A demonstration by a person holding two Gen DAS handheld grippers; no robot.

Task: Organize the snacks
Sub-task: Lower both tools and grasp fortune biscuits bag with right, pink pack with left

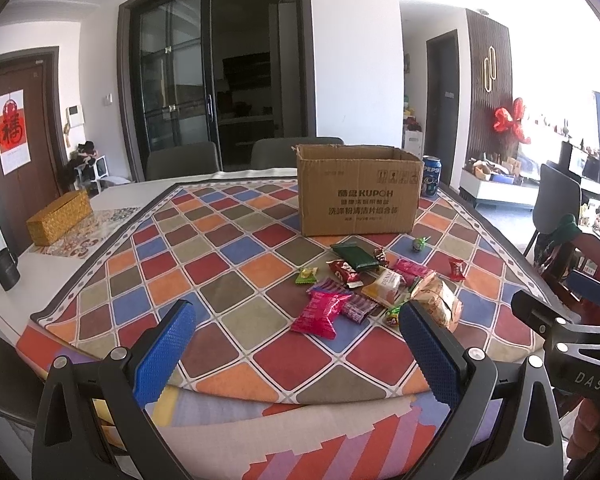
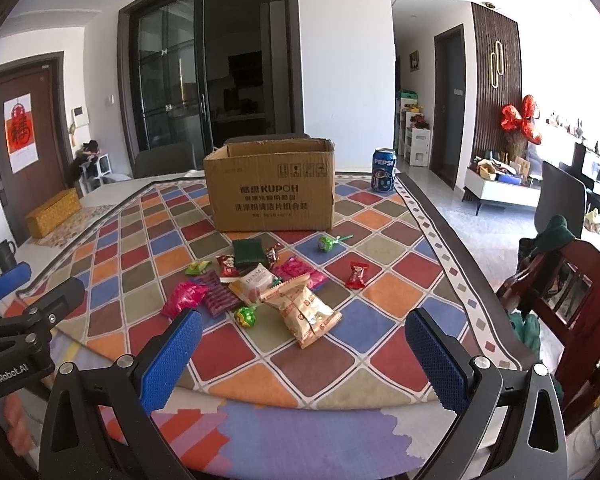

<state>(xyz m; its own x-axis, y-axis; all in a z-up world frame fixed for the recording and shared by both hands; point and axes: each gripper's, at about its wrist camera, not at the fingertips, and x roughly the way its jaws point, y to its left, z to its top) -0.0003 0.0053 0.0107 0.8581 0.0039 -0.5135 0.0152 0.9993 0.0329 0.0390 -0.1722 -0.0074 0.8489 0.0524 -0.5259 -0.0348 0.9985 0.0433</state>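
My left tongs (image 1: 296, 332) are spread wide and hold nothing. My right tongs (image 2: 304, 340) are wide too, with nothing between them. Both hang over the near edge of the checkered cloth (image 1: 236, 264).

The brown box (image 2: 270, 188) stands open on the cloth, and I tell every place from it. The snacks lie in a loose heap just in front of the box, on my side of it. Nearest the box is a dark green packet (image 2: 249, 251). Nearer to me lies a big tan bag (image 2: 306, 310) — the closest snack to my right tongs. A bright pink packet (image 1: 320, 312) lies at the heap's left, close to my left tongs. A green lollipop (image 2: 326, 243) sits alone in front of the box's right corner, and a small red candy (image 2: 355, 275) lies apart, further right. Some little wrappers in the middle overlap, so I cannot tell them all apart.

A blue Pepsi can (image 2: 384, 170) stands right of the box — a bit behind it.
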